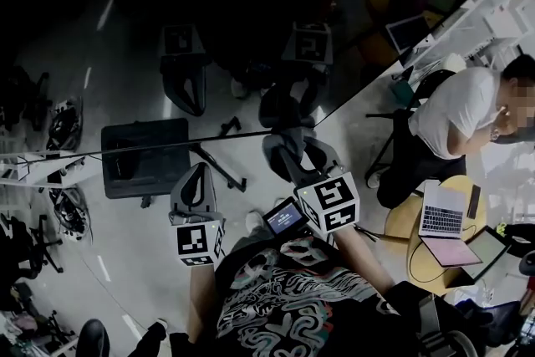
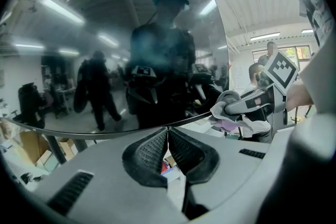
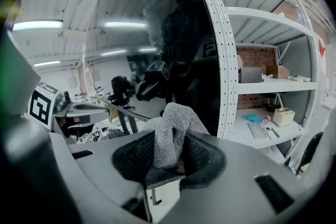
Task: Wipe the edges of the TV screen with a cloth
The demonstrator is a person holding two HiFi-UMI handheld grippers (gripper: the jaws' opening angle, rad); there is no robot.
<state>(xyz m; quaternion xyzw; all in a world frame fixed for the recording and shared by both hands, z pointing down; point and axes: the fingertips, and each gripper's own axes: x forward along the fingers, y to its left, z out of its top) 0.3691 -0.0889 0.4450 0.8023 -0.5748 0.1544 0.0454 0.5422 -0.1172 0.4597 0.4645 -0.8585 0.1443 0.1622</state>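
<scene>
Two jaws of the right gripper pinch a grey terry cloth. Its bunched top pokes up between them in front of the dark TV screen, close to the screen's side edge and a white perforated shelf upright. In the left gripper view the cloth sits at the screen's lower edge, near its corner. The left gripper has its jaws pressed together with nothing between them, tips just below that same lower edge, near the right gripper. The glossy panel mirrors the person and both grippers.
</scene>
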